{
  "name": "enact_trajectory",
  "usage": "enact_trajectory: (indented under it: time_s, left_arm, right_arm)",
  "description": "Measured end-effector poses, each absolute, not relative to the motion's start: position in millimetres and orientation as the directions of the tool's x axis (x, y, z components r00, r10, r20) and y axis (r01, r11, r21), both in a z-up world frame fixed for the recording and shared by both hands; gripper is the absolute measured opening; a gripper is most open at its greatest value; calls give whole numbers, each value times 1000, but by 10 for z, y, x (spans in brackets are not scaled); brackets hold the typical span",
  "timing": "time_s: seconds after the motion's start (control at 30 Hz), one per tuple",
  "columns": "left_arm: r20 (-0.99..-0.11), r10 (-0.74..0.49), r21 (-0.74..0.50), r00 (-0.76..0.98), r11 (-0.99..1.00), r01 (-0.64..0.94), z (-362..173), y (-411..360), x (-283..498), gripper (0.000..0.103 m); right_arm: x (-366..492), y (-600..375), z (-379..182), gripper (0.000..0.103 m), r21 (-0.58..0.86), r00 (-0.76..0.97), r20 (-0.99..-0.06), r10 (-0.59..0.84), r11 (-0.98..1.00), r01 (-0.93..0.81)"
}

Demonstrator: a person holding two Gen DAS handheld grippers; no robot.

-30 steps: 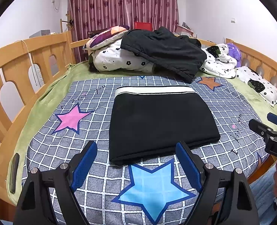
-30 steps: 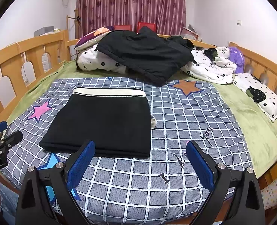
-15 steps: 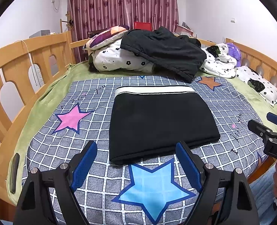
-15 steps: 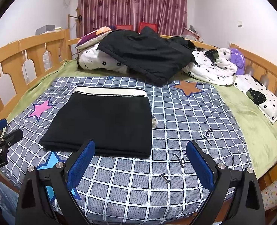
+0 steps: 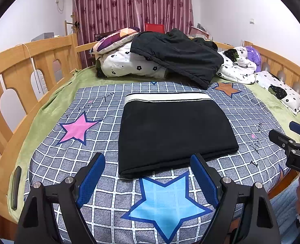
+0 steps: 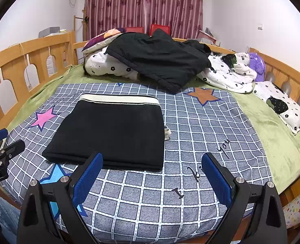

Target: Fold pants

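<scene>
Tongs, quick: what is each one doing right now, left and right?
Left tongs: open, holding nothing, short of the folded black pants.
Right tongs: open, holding nothing, also clear of the pants.

Black pants (image 5: 174, 130) with a cream waistband (image 5: 166, 97) lie on a grey-blue checked blanket (image 5: 109, 195) with white grid lines; a pink star (image 5: 76, 129) sits at nine o'clock, a light-blue star (image 5: 168, 205) at six. Curtains (image 5: 133, 4) are maroon, floral.

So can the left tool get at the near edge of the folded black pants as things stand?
Probably yes: the left tool is open, hanging just short of the folded black pants, with only bare checked blanket between them.
</scene>
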State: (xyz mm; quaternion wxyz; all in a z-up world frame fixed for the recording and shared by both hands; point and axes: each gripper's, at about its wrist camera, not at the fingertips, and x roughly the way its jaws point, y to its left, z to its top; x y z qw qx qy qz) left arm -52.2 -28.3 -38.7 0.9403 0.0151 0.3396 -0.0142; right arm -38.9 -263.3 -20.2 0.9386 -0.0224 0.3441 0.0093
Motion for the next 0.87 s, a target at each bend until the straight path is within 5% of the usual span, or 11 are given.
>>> enact_trajectory:
  time_s: [0.87]
  left_arm:
    - [-644, -24, 16, 764, 999, 45, -396, -274, -518, 85]
  right_arm:
    - [-392, -2669, -236, 96, -50, 760, -650, -5, 998, -37]
